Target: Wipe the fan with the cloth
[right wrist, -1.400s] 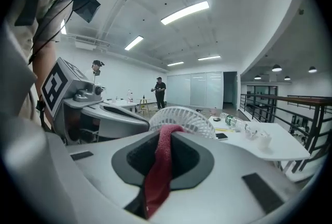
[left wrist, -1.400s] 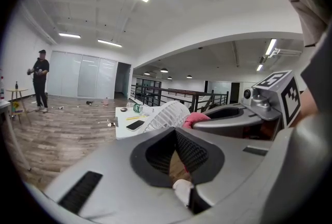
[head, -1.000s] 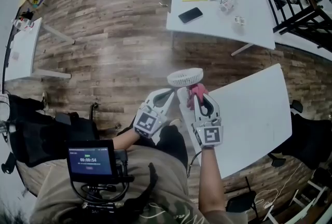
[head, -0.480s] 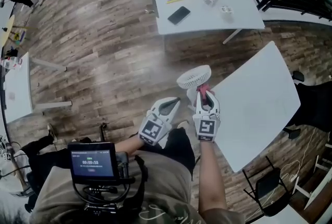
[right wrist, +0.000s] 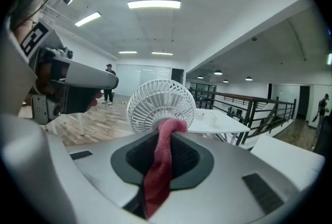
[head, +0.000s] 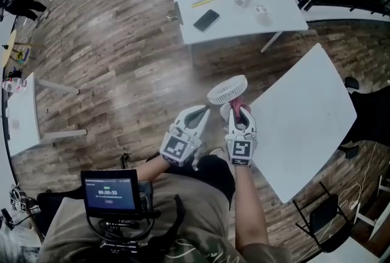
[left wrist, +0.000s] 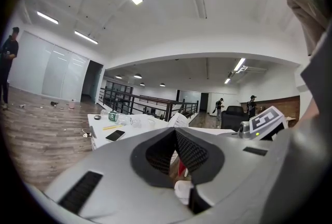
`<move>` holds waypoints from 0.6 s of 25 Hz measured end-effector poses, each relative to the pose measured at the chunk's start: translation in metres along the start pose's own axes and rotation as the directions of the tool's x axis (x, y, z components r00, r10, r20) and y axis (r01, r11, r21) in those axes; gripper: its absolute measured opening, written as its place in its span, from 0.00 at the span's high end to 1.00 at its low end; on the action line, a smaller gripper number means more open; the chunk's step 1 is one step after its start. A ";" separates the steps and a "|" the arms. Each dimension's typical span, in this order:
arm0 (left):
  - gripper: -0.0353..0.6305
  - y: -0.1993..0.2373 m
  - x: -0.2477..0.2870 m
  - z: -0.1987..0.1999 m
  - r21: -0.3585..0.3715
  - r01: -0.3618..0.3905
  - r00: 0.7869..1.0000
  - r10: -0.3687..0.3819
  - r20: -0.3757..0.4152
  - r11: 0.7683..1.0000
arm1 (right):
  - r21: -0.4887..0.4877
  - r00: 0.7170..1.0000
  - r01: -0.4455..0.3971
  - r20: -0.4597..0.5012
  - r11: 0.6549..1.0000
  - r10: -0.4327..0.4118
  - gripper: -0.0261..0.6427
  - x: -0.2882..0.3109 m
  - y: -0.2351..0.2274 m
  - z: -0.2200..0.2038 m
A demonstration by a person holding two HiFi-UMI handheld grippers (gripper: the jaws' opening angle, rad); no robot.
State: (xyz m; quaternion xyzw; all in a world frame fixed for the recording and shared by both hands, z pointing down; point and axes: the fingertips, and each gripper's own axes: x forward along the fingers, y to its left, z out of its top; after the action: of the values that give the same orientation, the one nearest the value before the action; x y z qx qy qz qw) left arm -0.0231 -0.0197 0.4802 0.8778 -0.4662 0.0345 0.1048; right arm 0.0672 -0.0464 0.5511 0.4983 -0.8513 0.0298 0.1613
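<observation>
Wooden plank flooring (head: 122,73) is being looked down on, with a white worktop (head: 304,115) at the right. The small white round-grilled fan (right wrist: 161,103) is being held by its stem in the fully closed left claw (head: 205,112). The red cloth strip (right wrist: 160,161) is being pinched at the grille by the right claw (head: 239,108), whose jaws have just been opening; loosened further, the cloth could be dropped.

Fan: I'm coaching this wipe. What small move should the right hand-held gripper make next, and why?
Probably ease the right hand-held gripper forward, sliding the cloth across the fan. The cloth lies between its jaws, which have just been opening, with its tip at the fan's lower edge. The left hand-held gripper seems to steady the fan.
</observation>
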 end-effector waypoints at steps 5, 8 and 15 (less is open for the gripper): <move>0.91 -0.007 0.008 -0.009 -0.004 0.031 0.999 -0.031 0.015 1.000 | 0.051 0.998 0.052 0.015 0.997 -0.053 0.84 -0.010 -0.007 -0.015; 0.91 -0.009 0.011 -0.020 0.001 0.053 0.999 -0.053 0.009 0.999 | 0.084 0.996 0.082 0.014 0.993 -0.083 0.84 -0.013 -0.009 -0.029; 0.91 -0.013 0.022 -0.038 0.021 0.095 0.995 -0.095 0.012 0.995 | 0.100 0.991 0.119 0.045 0.988 -0.124 0.83 -0.019 -0.015 -0.048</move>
State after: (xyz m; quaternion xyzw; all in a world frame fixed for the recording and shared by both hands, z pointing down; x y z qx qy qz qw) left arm 0.0021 -0.0223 0.5190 0.9002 -0.4243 0.0286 0.0943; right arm 0.1010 -0.0277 0.5889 0.5571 -0.8208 0.0487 0.1164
